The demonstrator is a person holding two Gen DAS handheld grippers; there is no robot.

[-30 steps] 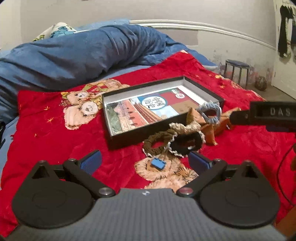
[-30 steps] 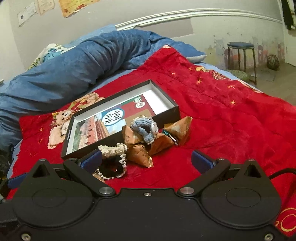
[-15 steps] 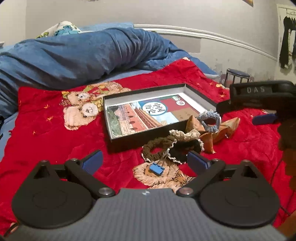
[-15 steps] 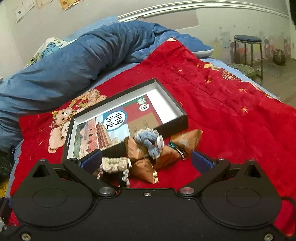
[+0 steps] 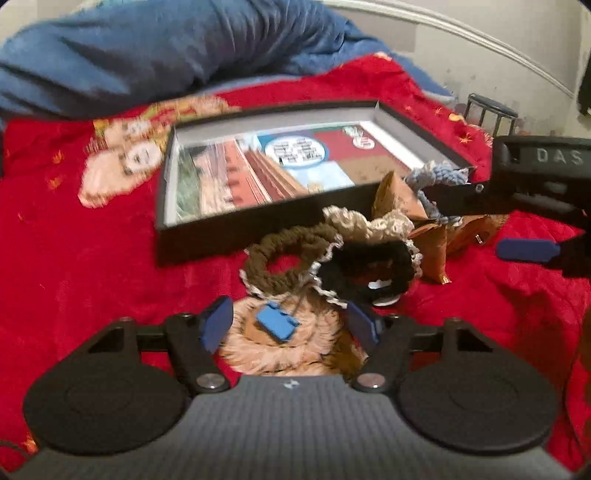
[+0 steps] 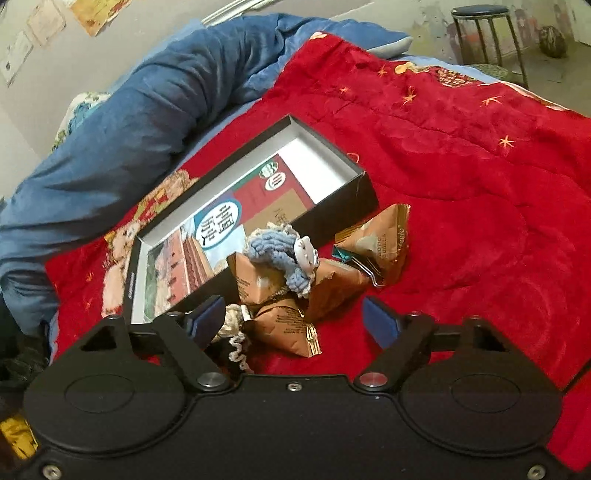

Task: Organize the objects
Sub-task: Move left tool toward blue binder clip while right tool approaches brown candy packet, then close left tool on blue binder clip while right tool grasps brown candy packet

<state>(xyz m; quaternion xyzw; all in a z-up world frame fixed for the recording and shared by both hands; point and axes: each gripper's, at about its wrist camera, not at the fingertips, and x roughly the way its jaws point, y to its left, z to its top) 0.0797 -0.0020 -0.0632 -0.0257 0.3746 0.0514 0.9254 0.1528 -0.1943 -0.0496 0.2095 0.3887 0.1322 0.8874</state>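
Note:
An open black box (image 5: 258, 236) (image 6: 347, 206) with a printed card inside lies on the red blanket. In front of it lie a brown scrunchie (image 5: 284, 254), a black scrunchie (image 5: 365, 262), a small blue clip (image 5: 275, 325), a blue scrunchie (image 6: 277, 254) and several brown triangular snack packets (image 6: 284, 328). My left gripper (image 5: 291, 325) is open just above the blue clip and scrunchies. My right gripper (image 6: 295, 317) is open over the snack packets; it also shows at the right of the left wrist view (image 5: 491, 221).
A blue duvet (image 6: 147, 110) is bunched along the far side of the bed. A red blanket (image 6: 461, 166) with bear pictures covers the bed. A stool (image 6: 487, 33) stands on the floor beyond the bed's right edge.
Both grippers have moved forward and down toward the pile of objects. The right gripper has tilted and come close over the snack packets. Nothing has been taken hold of.

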